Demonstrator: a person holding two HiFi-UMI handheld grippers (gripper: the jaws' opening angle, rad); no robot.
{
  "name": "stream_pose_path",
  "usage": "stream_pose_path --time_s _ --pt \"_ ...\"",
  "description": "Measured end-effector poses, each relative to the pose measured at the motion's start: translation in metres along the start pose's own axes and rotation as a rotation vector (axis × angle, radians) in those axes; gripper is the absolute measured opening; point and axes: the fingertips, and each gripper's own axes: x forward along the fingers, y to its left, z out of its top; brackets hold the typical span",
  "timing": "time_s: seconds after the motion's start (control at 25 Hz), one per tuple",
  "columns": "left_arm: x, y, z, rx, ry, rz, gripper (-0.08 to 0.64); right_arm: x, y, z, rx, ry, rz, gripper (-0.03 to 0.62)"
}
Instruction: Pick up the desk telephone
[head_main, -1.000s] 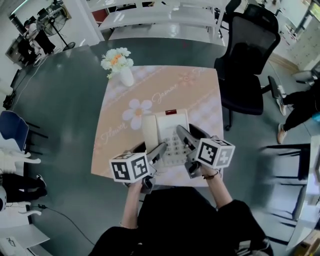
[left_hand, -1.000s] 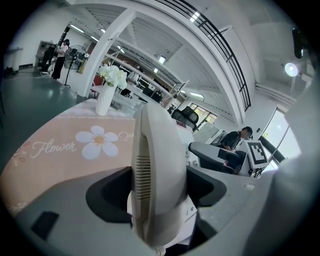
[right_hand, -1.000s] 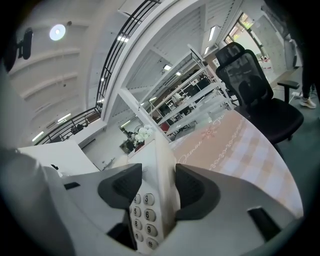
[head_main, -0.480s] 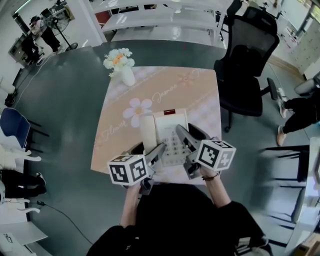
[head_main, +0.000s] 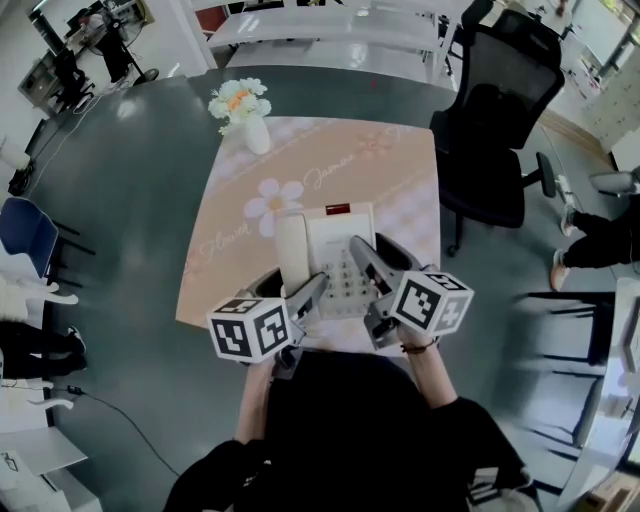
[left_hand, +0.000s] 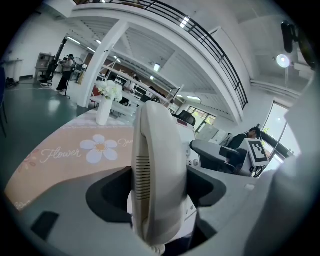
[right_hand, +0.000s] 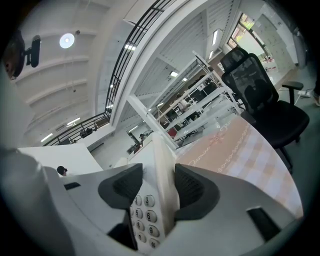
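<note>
The white desk telephone (head_main: 330, 255) rests on the pink flowered cloth (head_main: 240, 255), handset along its left side and keypad to the right. My left gripper (head_main: 318, 290) is shut on the handset (left_hand: 157, 170), which fills the gap between its dark pads. My right gripper (head_main: 362, 258) is shut on the telephone's right edge (right_hand: 162, 175), one pad over the keypad (right_hand: 145, 220) and the other outside the casing. The near end looks slightly raised. I cannot tell whether the base still touches the cloth.
A white vase of flowers (head_main: 245, 115) stands at the cloth's far left corner. A black office chair (head_main: 505, 110) is beside the table's right side, a blue chair (head_main: 25, 245) is at far left, and a person's legs (head_main: 600, 230) show at the right edge.
Both grippers keep their hold on the telephone. They and the phone have come up slightly toward the camera, and the marker cubes look a little larger.
</note>
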Motion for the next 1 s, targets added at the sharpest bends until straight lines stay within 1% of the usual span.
stream_pose_path --time_s 0.16,0.32,0.44,0.64,1.0 --pt "0.0013 0.0013 0.0007 0.007 -0.003 0.005 0.319 0.0013 0.0028 0.0059 -0.021 -0.011 0.008 0.189" --pt "0.0013 0.0014 0.0015 0.013 -0.002 0.007 0.319 0.0008 -0.0005 0.0029 -0.013 0.001 0.0 0.189" --pt "0.0009 0.003 0.0015 0.015 0.002 0.01 0.319 0.0022 0.0044 0.007 -0.023 -0.008 0.009 0.189" --pt "0.0016 0.0053 0.001 0.011 0.006 0.008 0.319 0.004 0.0015 -0.0004 -0.013 0.01 0.008 0.189" --pt "0.0 0.0081 -0.0005 0.01 0.014 0.006 0.318 0.0038 0.0076 0.0024 -0.037 0.0 0.004 0.189"
